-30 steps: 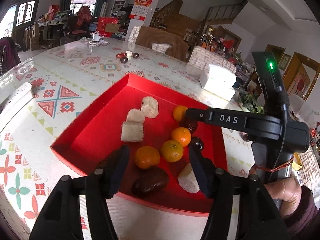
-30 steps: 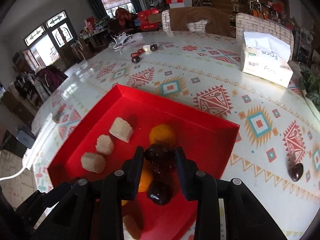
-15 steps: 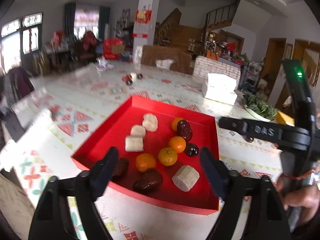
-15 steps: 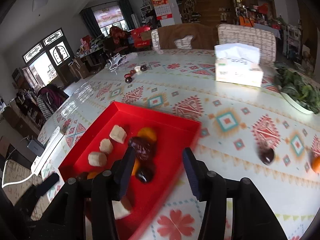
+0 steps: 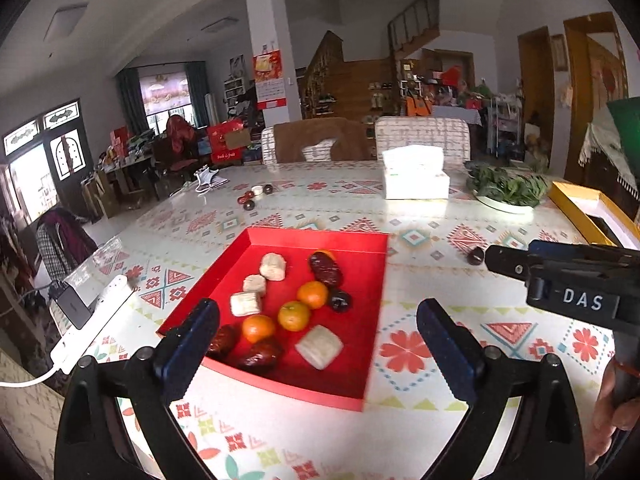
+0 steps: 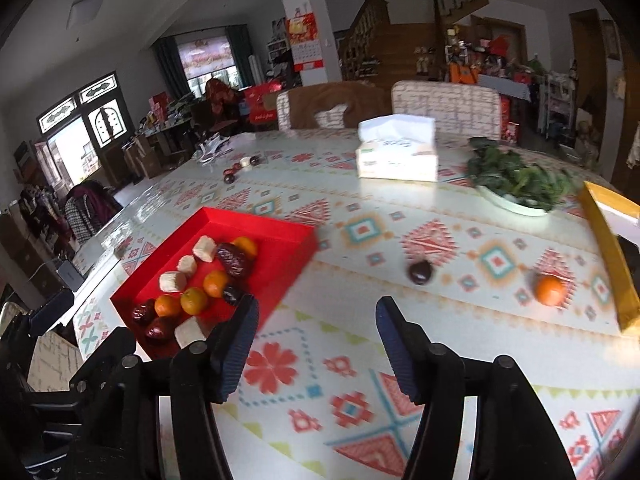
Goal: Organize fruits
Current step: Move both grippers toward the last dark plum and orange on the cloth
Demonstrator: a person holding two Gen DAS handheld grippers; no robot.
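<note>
A red tray (image 5: 360,252) (image 6: 280,236) on the patterned table holds oranges (image 5: 312,294), dark dates (image 5: 326,268) and pale cut chunks (image 5: 319,346). A loose dark date (image 6: 420,272) (image 5: 475,256) and a loose orange (image 6: 551,289) lie on the table right of the tray. My left gripper (image 5: 318,344) is open and empty above the tray's near edge. My right gripper (image 6: 316,344) is open and empty over the table right of the tray, short of the loose date.
A tissue box (image 6: 396,154), a plate of greens (image 6: 516,184) and a yellow box (image 6: 608,248) stand at the back and right. A white power strip (image 5: 92,328) lies at the left table edge. Small items (image 6: 240,168) sit far back.
My right gripper let go of a date in the tray, opened, and swung right toward the loose date and orange. My left gripper opened wider and pulled back from the tray.
</note>
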